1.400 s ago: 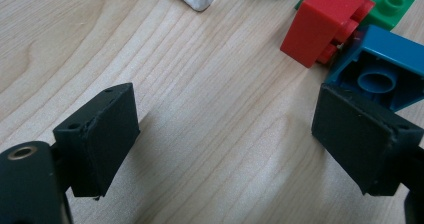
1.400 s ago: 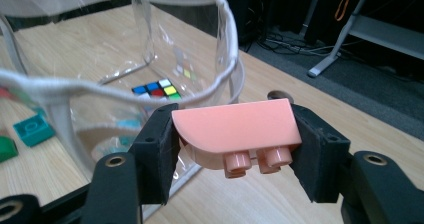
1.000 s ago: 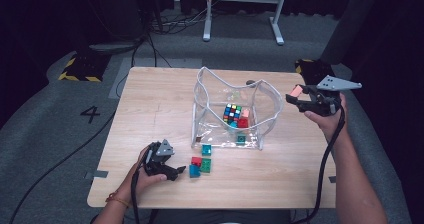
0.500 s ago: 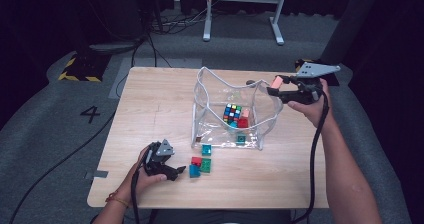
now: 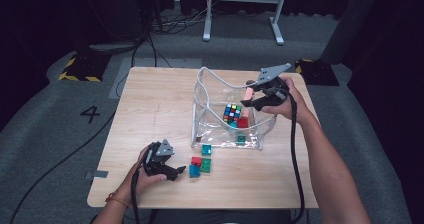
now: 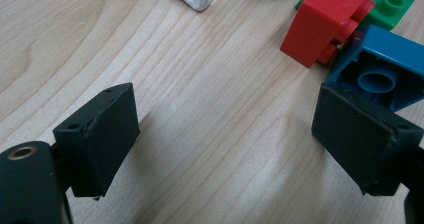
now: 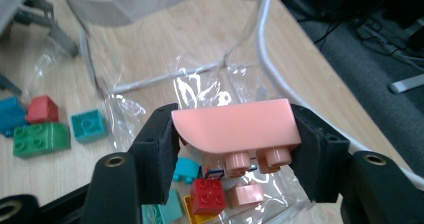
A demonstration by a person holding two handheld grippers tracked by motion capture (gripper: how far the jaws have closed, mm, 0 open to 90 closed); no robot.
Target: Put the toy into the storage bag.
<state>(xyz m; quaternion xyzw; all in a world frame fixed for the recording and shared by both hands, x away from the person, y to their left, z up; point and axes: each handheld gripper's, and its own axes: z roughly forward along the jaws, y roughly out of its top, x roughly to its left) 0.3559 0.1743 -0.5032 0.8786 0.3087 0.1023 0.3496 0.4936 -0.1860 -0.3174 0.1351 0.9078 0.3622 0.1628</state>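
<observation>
Right gripper (image 7: pixel 235 149) clamped on pink curved plastic brick (image 7: pixel 235 126), centre frame; lower over clear plastic bag (image 5: pixel 220 86) mouth before you release; left gripper (image 6: pixel 225 134) jaws apart

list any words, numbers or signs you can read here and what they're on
"4" – a large dark numeral on the grey floor left of the wooden table, seen in the high view.
Yellow-and-black hazard stripes, no text – on the floor mat beyond the table's far left corner.
No lettering readable on the toy bricks, the clear bag or the puzzle cube.
</observation>
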